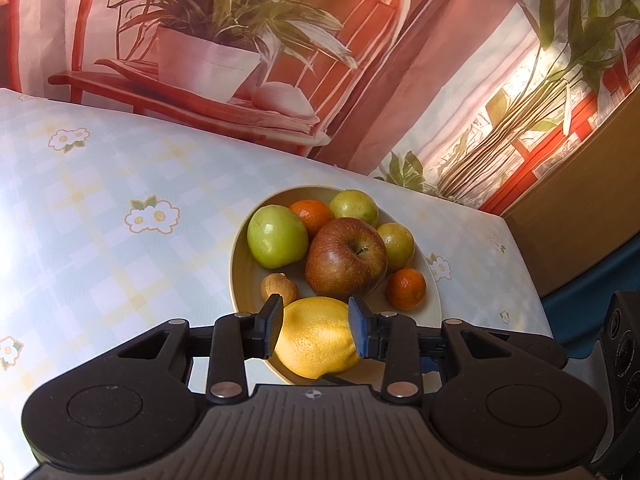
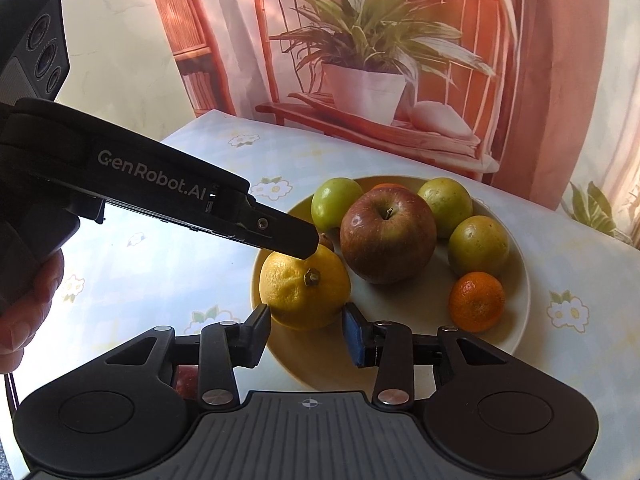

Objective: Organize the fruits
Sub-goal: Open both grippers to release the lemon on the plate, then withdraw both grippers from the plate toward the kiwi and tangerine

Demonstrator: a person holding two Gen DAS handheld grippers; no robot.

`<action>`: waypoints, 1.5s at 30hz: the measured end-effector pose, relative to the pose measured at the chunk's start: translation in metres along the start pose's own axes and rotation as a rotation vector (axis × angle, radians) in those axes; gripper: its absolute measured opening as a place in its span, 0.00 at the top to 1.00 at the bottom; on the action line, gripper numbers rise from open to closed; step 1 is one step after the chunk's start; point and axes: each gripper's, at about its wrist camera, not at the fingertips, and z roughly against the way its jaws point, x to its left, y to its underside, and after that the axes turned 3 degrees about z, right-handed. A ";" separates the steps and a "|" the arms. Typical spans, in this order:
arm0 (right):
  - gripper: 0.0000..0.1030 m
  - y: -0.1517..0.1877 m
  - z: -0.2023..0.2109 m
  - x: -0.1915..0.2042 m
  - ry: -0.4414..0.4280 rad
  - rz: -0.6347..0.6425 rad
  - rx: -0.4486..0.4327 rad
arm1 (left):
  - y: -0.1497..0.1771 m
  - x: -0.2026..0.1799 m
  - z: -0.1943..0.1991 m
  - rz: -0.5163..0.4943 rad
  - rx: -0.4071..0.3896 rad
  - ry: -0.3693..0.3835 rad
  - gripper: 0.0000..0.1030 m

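Observation:
A cream plate [image 1: 240, 276] [image 2: 516, 312] on the flowered tablecloth holds a red apple [image 1: 346, 258] [image 2: 387, 236], several green fruits [image 1: 276, 236] [image 2: 478, 246], two tangerines [image 1: 405, 289] [image 2: 476, 302] and a walnut [image 1: 279, 288]. My left gripper [image 1: 316, 330] is shut on a yellow lemon [image 1: 316, 338] [image 2: 304, 286] at the plate's near edge. In the right wrist view the left gripper's body [image 2: 160, 196] reaches in from the left, its tip over the lemon. My right gripper [image 2: 306, 334] is open and empty just in front of the lemon.
A printed backdrop with a potted plant [image 1: 208, 60] [image 2: 364, 88] hangs behind the table. A brown box [image 1: 580, 220] stands past the table's right edge. Something red [image 2: 186, 378] shows under the right gripper's left arm. A hand [image 2: 28, 304] holds the left gripper.

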 end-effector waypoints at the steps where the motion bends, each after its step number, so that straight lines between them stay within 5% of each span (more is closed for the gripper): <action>1: 0.65 -0.001 0.000 0.001 0.003 0.005 -0.003 | -0.001 0.002 0.001 0.006 -0.005 -0.008 0.63; 11: 0.65 -0.014 -0.005 0.010 0.012 0.028 -0.032 | -0.007 0.018 0.012 0.044 -0.052 -0.075 0.65; 17: 0.65 -0.012 -0.005 0.009 0.017 0.018 -0.022 | -0.003 0.015 0.021 0.005 -0.071 -0.127 0.62; 22: 0.62 -0.010 -0.004 0.010 0.035 0.015 -0.012 | 0.000 0.014 0.030 -0.021 -0.090 -0.175 0.51; 45: 0.61 0.014 0.039 0.010 0.119 -0.069 -0.058 | 0.027 0.003 0.077 -0.133 -0.151 -0.297 0.46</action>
